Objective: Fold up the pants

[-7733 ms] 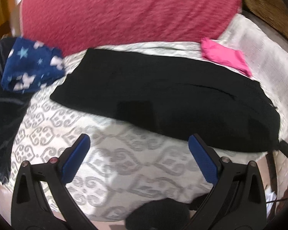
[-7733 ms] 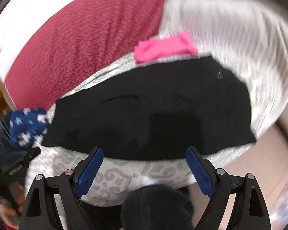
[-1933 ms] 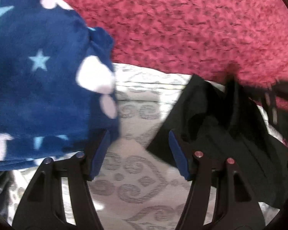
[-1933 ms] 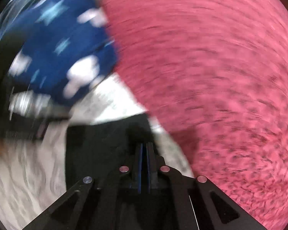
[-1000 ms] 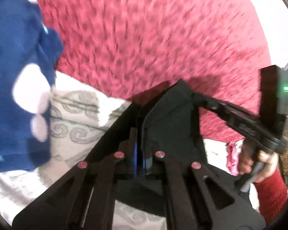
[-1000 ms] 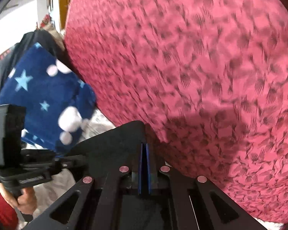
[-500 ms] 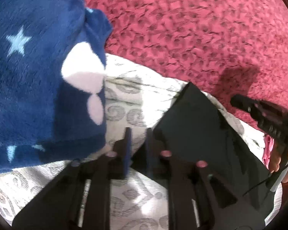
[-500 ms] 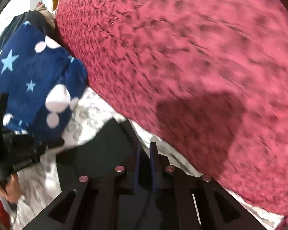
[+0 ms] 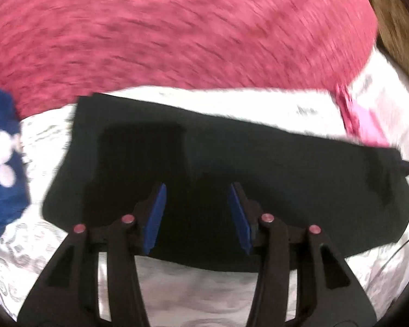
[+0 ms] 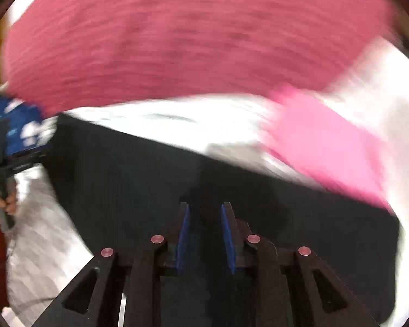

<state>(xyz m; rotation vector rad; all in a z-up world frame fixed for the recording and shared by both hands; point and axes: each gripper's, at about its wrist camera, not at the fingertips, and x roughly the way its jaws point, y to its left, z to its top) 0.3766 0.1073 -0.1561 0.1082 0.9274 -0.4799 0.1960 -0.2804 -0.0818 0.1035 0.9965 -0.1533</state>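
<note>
The black pants [image 9: 259,163] lie folded flat as a long dark band across the white patterned bedsheet [image 9: 204,286]. My left gripper [image 9: 197,190] hovers over the near middle of the pants, its blue-padded jaws opening with nothing between them. In the right wrist view the pants [image 10: 122,190] fill the lower half, and my right gripper [image 10: 204,207] hangs over them, jaws a little apart and opening, holding nothing. Both views are blurred by motion.
A big red blanket [image 9: 177,27] lies behind the pants. A blue star-patterned cloth [image 9: 0,163] sits at the left, a pink cloth [image 9: 365,125] at the right. In the right wrist view a hand [image 10: 0,204] in a red sleeve holds the other gripper's handle.
Both grippers, shut on the black pants a second ago, have let go and opened. Both have swung right and back, so the pants now lie flat and whole in view.
</note>
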